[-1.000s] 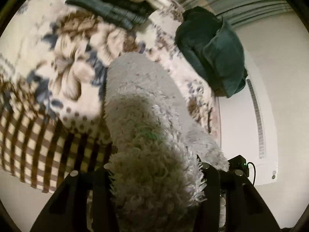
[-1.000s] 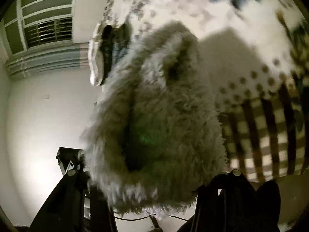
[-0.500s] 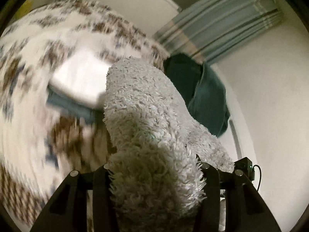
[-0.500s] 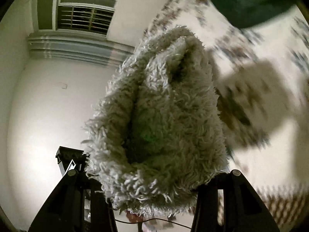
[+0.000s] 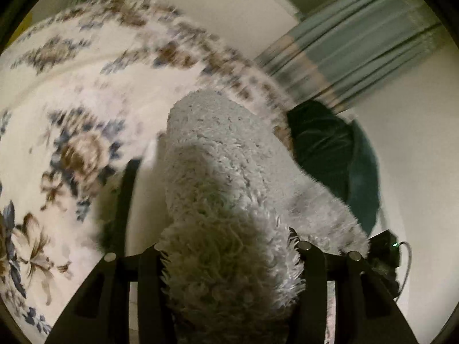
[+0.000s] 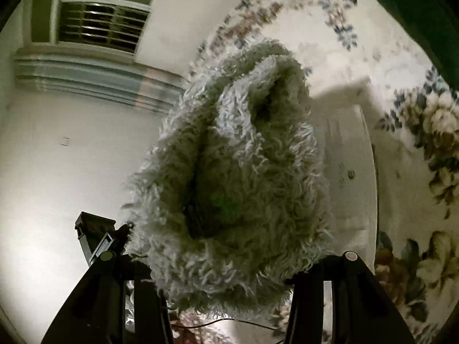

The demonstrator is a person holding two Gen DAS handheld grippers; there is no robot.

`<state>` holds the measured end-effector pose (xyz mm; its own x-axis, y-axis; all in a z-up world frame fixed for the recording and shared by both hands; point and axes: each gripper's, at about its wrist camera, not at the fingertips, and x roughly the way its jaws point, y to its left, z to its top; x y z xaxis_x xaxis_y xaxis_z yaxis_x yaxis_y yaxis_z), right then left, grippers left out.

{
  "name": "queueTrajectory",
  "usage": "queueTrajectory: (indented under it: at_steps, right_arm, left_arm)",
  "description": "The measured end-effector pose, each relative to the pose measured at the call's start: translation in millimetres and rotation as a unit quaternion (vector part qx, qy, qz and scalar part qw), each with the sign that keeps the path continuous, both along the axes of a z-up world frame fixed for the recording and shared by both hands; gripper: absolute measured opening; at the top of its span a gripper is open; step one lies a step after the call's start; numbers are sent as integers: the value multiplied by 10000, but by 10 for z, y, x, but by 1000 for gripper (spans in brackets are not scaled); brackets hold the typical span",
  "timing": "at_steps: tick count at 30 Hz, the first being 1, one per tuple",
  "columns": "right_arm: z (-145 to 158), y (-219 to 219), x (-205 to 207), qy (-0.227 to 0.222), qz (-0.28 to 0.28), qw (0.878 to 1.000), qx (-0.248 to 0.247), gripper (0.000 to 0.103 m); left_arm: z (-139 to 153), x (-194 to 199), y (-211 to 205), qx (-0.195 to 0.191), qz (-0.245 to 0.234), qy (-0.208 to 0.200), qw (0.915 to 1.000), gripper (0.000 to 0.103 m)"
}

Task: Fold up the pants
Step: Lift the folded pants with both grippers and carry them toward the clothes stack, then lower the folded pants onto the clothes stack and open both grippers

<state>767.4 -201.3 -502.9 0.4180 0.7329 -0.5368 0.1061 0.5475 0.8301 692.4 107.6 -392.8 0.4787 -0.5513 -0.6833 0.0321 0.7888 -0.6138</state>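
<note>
Both grippers are clamped on the fleece pants: left gripper (image 5: 229, 281) and right gripper (image 6: 229, 281) each pinch a thick bunch of shaggy grey-white pile. The pants (image 5: 223, 172) run lengthwise straight away from the jaws, held above the floral bedspread (image 5: 71, 91), neither hand clearly nearer it.

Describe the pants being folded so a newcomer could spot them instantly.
Start at the bed with the floral bedspread. Above it, each hand-held gripper, left and right, is clamped on a bunch of shaggy grey fleece pants. Their long fluffy pile sets them apart from the smooth dark green garment behind.
</note>
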Motion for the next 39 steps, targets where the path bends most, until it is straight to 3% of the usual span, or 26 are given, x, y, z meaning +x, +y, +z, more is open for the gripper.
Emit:
queueTrajectory:
  at_steps: [3, 6, 11, 12, 13, 15, 17, 18, 20, 23, 25, 28, 39]
  right_arm:
    - [-105, -28, -127, 99, 29, 9999, -17, 48]
    - [-114, -33, -236, 181, 138, 9995, -241, 50]
    - [-96, -3, -348, 536, 324, 9948, -808, 69]
    - [-31, 10, -386, 533, 341, 9930, -997, 73]
    - [53, 32, -428, 512, 349, 9901, -1262, 79]
    - [238, 86, -511, 377, 367, 9830, -1756, 80]
    - [427, 139, -616, 299, 321, 9735, -2246, 94]
    - [523, 171, -677, 221, 285, 9675, -2501, 96]
    - [763, 254, -850, 61, 174, 9472, -3201, 103]
    - [1114, 396, -1166, -195, -31, 9135, -4063, 103]
    - [1380, 465, -1429, -360, -159, 8996, -4350, 103]
    - [1807, 469, -1797, -576, -356, 8892, -4525, 103]
    - [3263, 400, -3328, -1277, -641, 8820, -4491, 103]
  left_arm:
    - [-263, -131, 84, -3, -32, 236, 9997, 44]
    - [-301, -291, 75, 34, -59, 323, 9995, 48]
    - [-247, -362, 55, 396, 106, 668, 9969, 55]
    - [-150, -385, 19, 657, 130, 630, 9958, 59]
    - [-67, -388, -18, 1022, 154, 563, 9930, 63]
    - [149, -439, -142, 1882, 159, 350, 9814, 74]
    - [349, -541, -252, 2317, 174, 156, 9725, 81]
    - [454, -598, -304, 2491, 179, 86, 9683, 90]
    - [658, -732, -419, 2858, 180, -76, 9581, 93]
    - [907, -933, -562, 3286, 235, -283, 9437, 93]
    - [1069, -1091, -643, 3419, 269, -391, 9385, 93]
    - [1327, -1372, -759, 3518, 321, -596, 9336, 93]
    - [2284, -2701, -1030, 3522, 694, -1226, 9253, 93]
